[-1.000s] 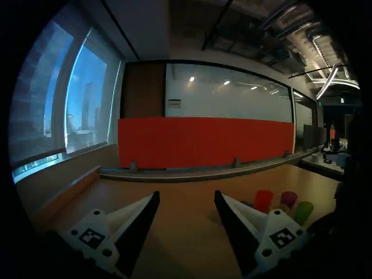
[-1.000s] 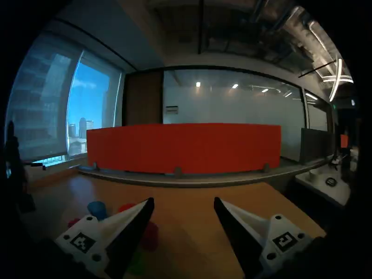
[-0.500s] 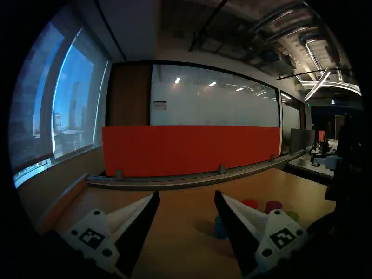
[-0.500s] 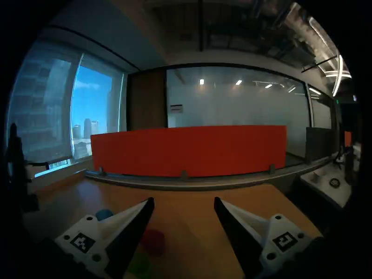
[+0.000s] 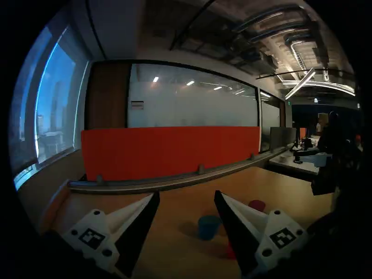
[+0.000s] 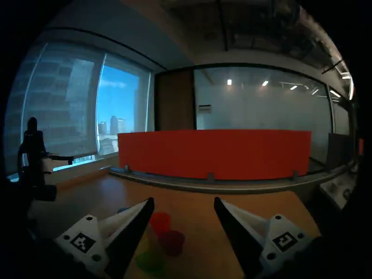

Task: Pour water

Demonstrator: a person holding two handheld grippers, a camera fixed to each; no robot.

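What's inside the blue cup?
The blue cup stands upright on the table. Its outside and rim are visible; its own wall hides the inside, so I cannot tell.

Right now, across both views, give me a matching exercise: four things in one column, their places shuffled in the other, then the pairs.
Things:
1. blue cup
2. divider
3. window
4. green cup

Places:
A. along the far edge of the table
B. in the gap between the jaws, left gripper view
C. nearest cup, right gripper view
D. left of the divider

Pairs: 1-B, 2-A, 3-D, 4-C
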